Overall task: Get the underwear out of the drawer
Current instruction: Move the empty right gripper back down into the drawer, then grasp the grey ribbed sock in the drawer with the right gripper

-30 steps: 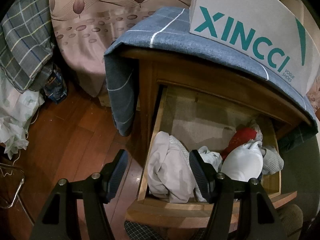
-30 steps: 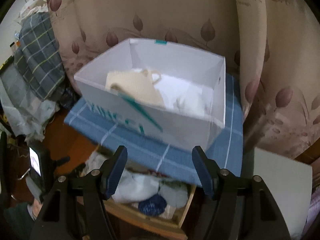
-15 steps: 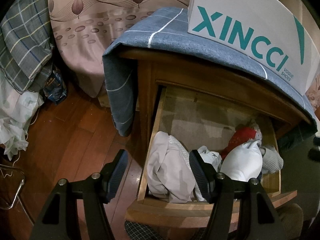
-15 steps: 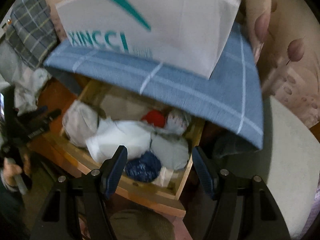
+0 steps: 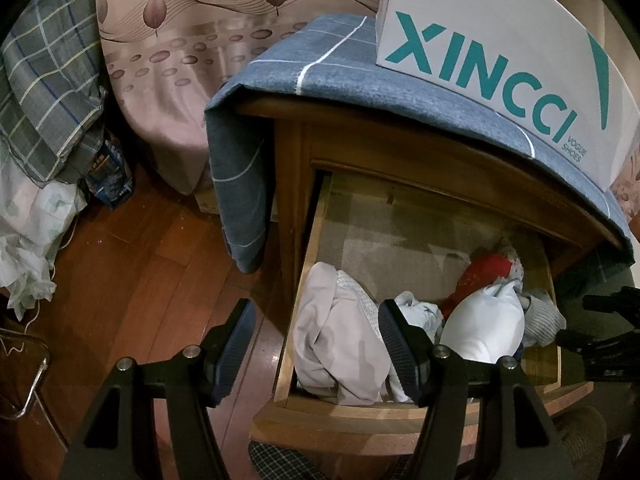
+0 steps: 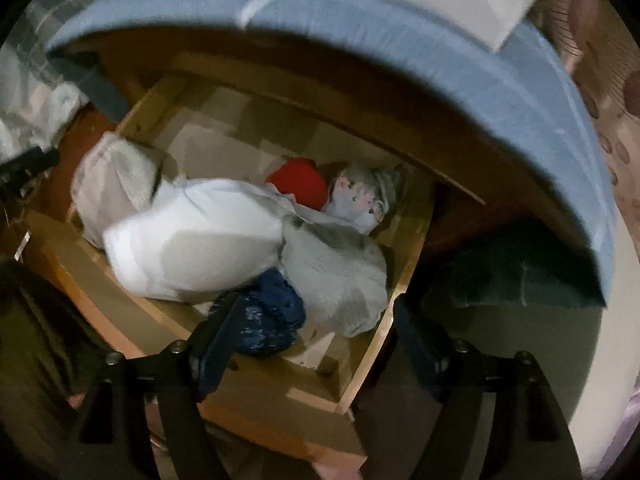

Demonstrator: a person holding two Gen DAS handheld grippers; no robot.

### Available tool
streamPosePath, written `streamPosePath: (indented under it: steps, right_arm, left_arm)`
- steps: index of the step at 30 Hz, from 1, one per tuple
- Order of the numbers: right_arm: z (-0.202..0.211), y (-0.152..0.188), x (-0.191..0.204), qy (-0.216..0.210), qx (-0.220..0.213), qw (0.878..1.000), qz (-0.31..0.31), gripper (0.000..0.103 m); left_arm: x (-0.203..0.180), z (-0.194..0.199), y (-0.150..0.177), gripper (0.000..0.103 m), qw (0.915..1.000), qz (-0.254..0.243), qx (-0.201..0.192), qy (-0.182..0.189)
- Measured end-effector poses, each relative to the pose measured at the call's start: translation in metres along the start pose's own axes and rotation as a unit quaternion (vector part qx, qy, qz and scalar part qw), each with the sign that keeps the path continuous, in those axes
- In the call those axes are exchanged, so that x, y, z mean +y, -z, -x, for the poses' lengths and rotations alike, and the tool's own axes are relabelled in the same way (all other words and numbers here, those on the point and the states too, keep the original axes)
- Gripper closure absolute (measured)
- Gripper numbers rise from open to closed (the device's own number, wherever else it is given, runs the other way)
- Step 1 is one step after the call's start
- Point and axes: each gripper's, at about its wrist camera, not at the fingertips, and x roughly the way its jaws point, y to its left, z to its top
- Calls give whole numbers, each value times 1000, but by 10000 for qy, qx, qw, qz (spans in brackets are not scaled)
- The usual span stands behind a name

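Note:
The wooden drawer [image 5: 304, 268] [image 6: 404, 272] stands pulled out and holds bundled underwear: a pale pink piece [image 5: 336, 336] [image 6: 108, 180] at the left, a white one [image 5: 484, 324] [image 6: 192, 248], a red one [image 5: 484, 272] [image 6: 300, 182], a grey one [image 6: 336, 276], a dark blue one [image 6: 268, 316] and a floral one [image 6: 360, 196]. My left gripper [image 5: 316, 340] is open and empty above the drawer's left front corner. My right gripper [image 6: 312, 340] is open and empty, just above the blue and grey pieces; it shows at the right edge of the left wrist view [image 5: 600, 328].
A white XINCCI shoe box [image 5: 500, 52] sits on a blue checked cloth [image 5: 320, 68] covering the nightstand top [image 6: 500, 80]. A leaf-patterned curtain [image 5: 180, 60] hangs behind. Plaid and white fabrics [image 5: 40, 120] lie on the wood floor [image 5: 140, 272] at left.
My right gripper has dropped from above the shoe box down to the open drawer, close over the clothes. The left gripper has barely moved.

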Motion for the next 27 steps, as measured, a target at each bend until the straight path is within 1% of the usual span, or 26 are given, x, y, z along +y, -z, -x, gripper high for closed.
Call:
streamPosePath:
  steps: [3,9,13,17,20,22,24,27]
  right_arm:
    - [-14,-3,0,115,93,9998,144,29]
    - [-35,-7,-3,212,198,9991,316,27]
    - [-49,-9,-4,111,306,9988,378,27]
    - [-61,-11,0,183,327,9980,513,27]
    - [-64,-11,2,246,260,9974,632,27]
    - [-69,-11,5,233,327,9971,646,27]
    - [-71,-10,5,246,289,9973,632,27]
    - [-75,-12,0,158,297,9981,508,30]
  left_arm:
    - [0,0,0,38,10000,1,2,-1]
    - [0,-1,-1,38,10000,-4,26,12]
    - [-1,-1,-1,38,10000,-4,30,8]
    - [-4,-3,-1,38,10000,-61,64,-3]
    - [-6,-3,0,38,9999,-116,70,-28]
    - [-7,-5,0,38,9998,-137,99,-41]
    - [-7,-5,0,38,9998,-154,116,-46]
    - [-7,-6,0,38,9997,-177,136,-60]
